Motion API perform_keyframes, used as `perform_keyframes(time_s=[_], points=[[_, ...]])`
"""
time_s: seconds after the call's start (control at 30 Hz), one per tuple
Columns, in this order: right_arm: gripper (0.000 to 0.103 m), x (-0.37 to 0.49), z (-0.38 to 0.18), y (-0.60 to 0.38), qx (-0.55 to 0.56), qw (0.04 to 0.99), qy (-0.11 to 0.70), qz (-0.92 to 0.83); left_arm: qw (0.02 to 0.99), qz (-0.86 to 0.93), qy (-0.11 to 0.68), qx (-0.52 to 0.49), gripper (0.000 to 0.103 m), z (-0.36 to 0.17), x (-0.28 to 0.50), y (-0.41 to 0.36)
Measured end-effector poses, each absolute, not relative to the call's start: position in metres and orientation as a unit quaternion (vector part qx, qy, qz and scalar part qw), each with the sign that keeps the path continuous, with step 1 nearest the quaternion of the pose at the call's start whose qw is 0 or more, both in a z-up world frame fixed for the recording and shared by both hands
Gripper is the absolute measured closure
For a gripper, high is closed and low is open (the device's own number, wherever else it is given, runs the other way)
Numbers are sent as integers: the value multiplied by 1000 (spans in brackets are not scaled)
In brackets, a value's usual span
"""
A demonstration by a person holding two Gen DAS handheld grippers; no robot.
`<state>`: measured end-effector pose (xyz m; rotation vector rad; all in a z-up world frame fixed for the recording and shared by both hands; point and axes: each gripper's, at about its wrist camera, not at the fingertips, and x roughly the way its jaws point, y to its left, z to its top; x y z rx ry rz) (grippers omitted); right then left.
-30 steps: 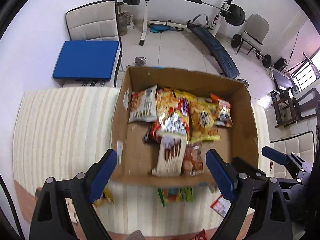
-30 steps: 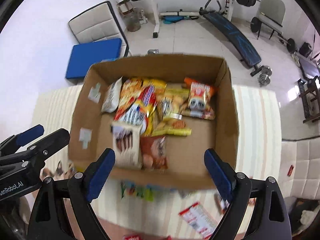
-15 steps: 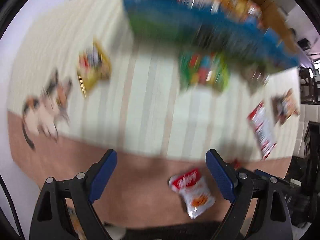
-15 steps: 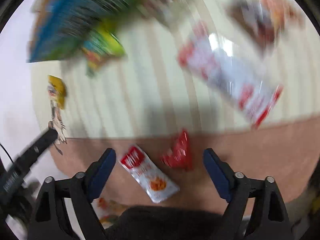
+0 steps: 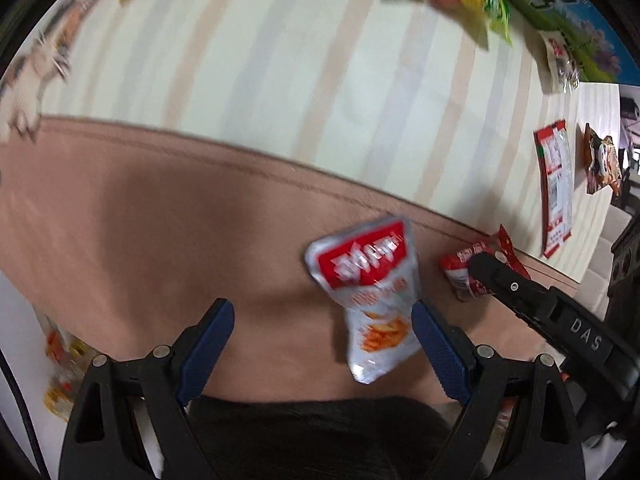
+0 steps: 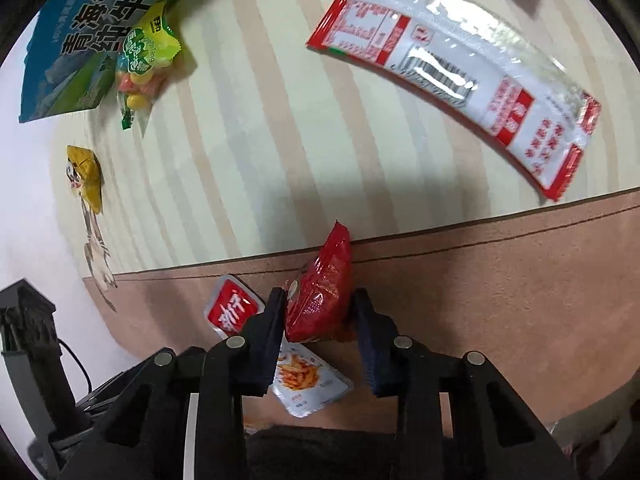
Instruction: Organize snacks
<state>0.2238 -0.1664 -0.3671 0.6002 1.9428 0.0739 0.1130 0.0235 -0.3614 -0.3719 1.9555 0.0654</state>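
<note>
My right gripper (image 6: 318, 312) is shut on a small red snack packet (image 6: 322, 300) at the near brown border of the striped cloth; the packet also shows in the left wrist view (image 5: 470, 266), behind the right gripper's black body. A silver and red snack packet (image 5: 370, 292) lies on the brown border, just ahead of my left gripper (image 5: 322, 332), which is open and empty above it. The same packet lies under the right gripper's fingers (image 6: 304, 376).
A long red and white packet (image 6: 460, 68) lies on the striped cloth (image 6: 260, 140). A green candy bag (image 6: 142, 60) leans by the blue and green carton side (image 6: 80, 40). A yellow packet (image 6: 86, 178) lies at the left. A brown packet (image 5: 600, 160) lies far right.
Both grippers have swung down from over the box to the near edge of the cloth. The right gripper has closed on the red packet. The left stays open.
</note>
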Motion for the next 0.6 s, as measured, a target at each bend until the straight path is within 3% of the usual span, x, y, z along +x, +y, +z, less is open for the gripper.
perform_keyframes(time_s=[0.2, 0.43, 0.6], points=[[67, 218, -358, -199, 243, 540, 806, 13, 503, 29, 844, -183, 12, -388, 111, -8], [67, 209, -354, -240, 254, 548, 797, -5, 486, 41, 861, -144, 12, -420, 110, -42], [67, 207, -355, -245, 261, 549, 794, -5, 502, 47, 859, -81, 30, -420, 107, -59]])
